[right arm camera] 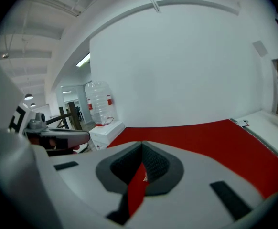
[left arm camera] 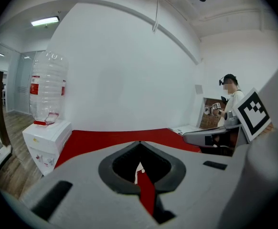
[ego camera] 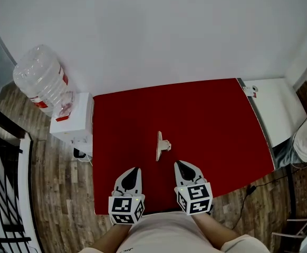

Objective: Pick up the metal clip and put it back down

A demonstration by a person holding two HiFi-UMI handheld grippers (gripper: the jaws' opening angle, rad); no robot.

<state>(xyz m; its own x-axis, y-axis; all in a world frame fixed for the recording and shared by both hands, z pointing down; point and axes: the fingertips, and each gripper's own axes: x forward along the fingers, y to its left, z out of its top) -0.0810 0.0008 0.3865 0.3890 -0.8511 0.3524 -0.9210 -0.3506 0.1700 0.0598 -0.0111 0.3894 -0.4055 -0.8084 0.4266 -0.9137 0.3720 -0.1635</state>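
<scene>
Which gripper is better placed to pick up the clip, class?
Right, narrowly. The right gripper sits slightly nearer the clip than the left gripper, and the clip juts out toward its side. Both are shut and empty, so either must open first.

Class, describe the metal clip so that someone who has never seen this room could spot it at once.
Find the red table beside the white water dispenser. Just beyond the tips of the left gripper and right gripper lies the metal clip. It is the only loose thing on the red top: small, pale and slender.
</scene>
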